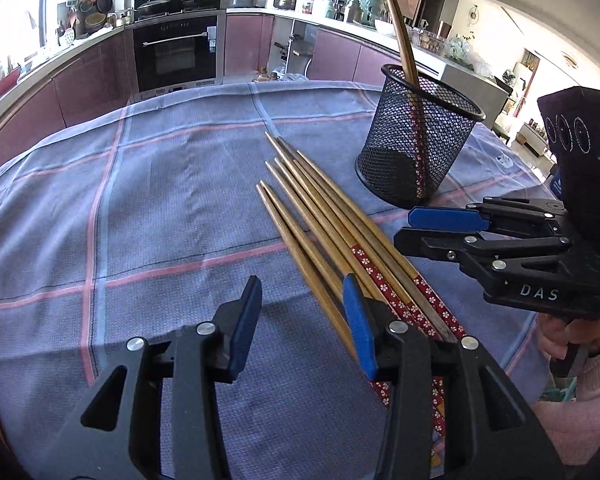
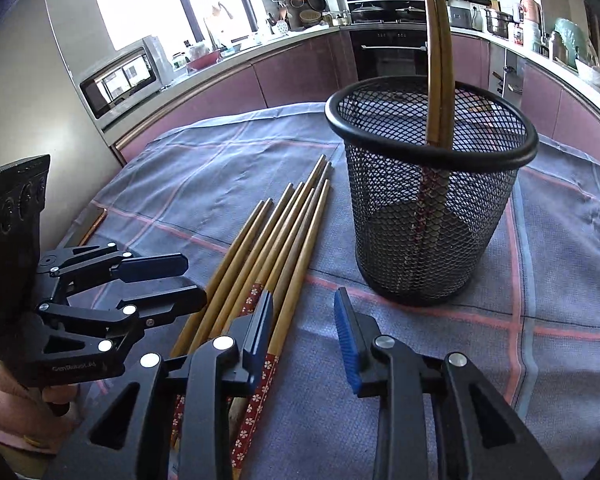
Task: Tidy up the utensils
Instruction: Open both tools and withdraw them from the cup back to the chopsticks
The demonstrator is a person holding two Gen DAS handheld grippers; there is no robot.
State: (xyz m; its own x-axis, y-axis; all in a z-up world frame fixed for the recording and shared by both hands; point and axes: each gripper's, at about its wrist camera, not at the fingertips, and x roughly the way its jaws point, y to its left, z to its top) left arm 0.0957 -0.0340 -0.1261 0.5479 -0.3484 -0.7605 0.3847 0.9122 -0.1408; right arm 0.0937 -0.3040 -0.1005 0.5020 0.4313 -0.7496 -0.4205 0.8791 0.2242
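Chopsticks [image 1: 320,216] loose on cloth [image 1: 140,200]; left hand-held gripper [image 1: 304,304] parted, empty; right hand-held gripper [image 2: 304,312] likewise

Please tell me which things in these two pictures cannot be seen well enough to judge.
- Handle ends of the loose chopsticks: both wrist views, hidden under the gripper bodies.
- Exact count of loose chopsticks: they overlap, and the right gripper covers part of the bundle.
- Lower ends of the chopsticks in the mesh holder: only dimly seen through the mesh.
- Whether the left gripper touches a chopstick: unclear in both views.
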